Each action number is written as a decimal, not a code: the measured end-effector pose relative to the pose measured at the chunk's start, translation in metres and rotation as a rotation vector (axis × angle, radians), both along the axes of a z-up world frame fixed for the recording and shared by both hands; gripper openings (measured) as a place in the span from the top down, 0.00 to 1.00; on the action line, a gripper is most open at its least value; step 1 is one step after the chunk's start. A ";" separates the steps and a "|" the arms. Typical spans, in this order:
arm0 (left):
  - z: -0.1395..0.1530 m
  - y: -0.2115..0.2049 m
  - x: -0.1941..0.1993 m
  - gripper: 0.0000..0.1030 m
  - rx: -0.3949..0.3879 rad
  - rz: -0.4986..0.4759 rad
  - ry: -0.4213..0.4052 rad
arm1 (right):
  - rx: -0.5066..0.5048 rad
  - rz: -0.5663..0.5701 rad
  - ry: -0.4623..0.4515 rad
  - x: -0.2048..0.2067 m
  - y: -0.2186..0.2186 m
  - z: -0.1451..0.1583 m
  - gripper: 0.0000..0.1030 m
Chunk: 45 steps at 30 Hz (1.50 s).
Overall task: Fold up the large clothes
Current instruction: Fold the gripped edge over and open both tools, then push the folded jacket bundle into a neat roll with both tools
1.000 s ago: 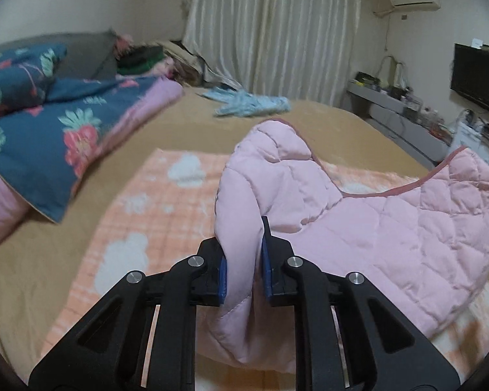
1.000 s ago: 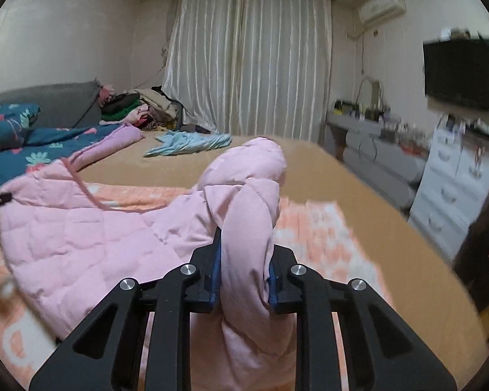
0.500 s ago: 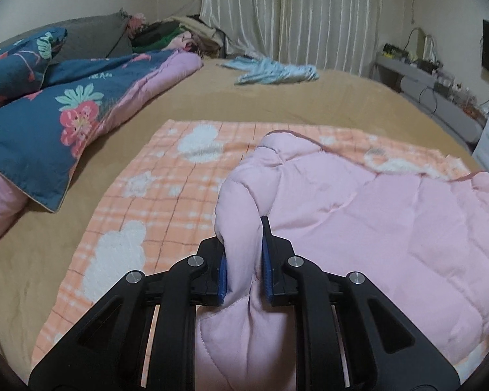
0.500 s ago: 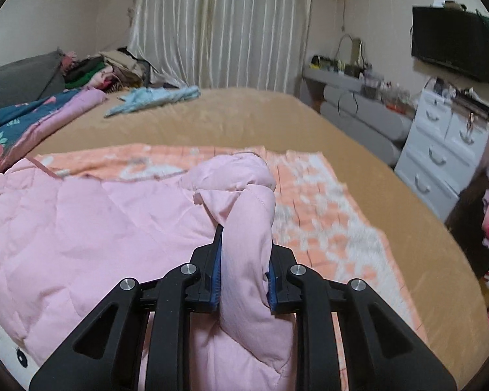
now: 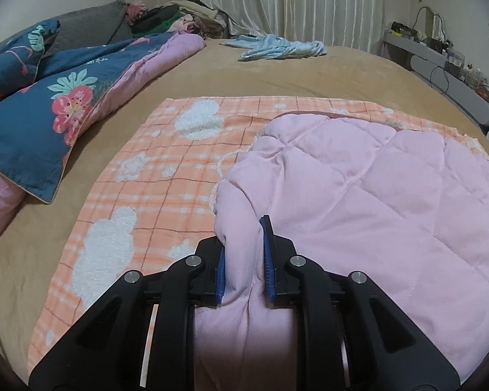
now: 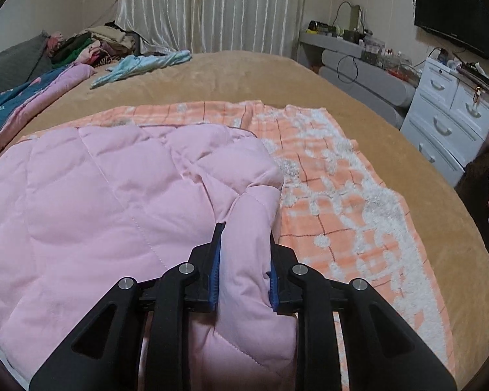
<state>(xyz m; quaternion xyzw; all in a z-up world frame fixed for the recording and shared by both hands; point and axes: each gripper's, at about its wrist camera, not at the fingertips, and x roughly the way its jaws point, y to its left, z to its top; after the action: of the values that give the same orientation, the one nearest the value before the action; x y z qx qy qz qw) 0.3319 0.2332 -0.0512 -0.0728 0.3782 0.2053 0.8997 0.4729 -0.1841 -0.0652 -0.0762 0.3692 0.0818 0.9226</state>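
A pink quilted garment (image 5: pixel 358 189) lies spread on an orange checked blanket (image 5: pixel 166 169) on the bed. My left gripper (image 5: pixel 243 244) is shut on a bunched fold at the garment's left edge, low over the blanket. In the right wrist view the same pink garment (image 6: pixel 97 189) fills the left half. My right gripper (image 6: pixel 244 247) is shut on a thick fold at its right edge, beside the orange blanket (image 6: pixel 342 202).
A blue floral duvet (image 5: pixel 49 104) is heaped at the left of the tan bed (image 5: pixel 277 75). A light blue garment (image 5: pixel 277 49) lies at the far side, with a clothes pile (image 6: pixel 94 45) behind. White drawers (image 6: pixel 450 114) stand right of the bed.
Both grippers have come down with the pink garment. It hung raised and bunched a second ago and now lies spread flat on the orange blanket.
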 end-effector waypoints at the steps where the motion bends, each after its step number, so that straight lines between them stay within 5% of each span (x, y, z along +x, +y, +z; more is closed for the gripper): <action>1: -0.001 0.001 0.001 0.89 -0.001 0.001 0.003 | 0.001 -0.003 0.009 0.002 0.000 -0.001 0.78; 15: 0.001 0.007 0.003 0.87 -0.036 0.010 -0.004 | 0.036 -0.036 0.074 0.007 -0.008 -0.003 0.65; 17: 0.005 0.008 -0.001 0.81 -0.047 0.014 -0.006 | 0.036 -0.051 0.071 0.000 -0.012 0.002 0.48; 20: 0.013 0.009 -0.009 0.51 -0.067 0.013 -0.018 | 0.093 -0.066 0.044 -0.015 -0.023 0.011 0.18; 23: 0.031 0.002 -0.023 0.43 -0.064 -0.006 -0.044 | 0.172 -0.046 0.028 -0.033 -0.030 0.022 0.08; 30: 0.060 -0.020 -0.059 0.09 -0.115 -0.052 -0.092 | 0.255 0.012 -0.025 -0.090 -0.038 0.054 0.04; 45: 0.091 -0.074 -0.137 0.09 -0.136 -0.114 -0.144 | 0.300 0.070 -0.162 -0.200 -0.053 0.117 0.04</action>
<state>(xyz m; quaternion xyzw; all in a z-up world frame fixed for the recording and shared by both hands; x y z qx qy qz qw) 0.1951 0.1594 0.0400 -0.1265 0.3291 0.1221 0.9278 0.2729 -0.2373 0.0520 0.0429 0.2742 0.1616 0.9470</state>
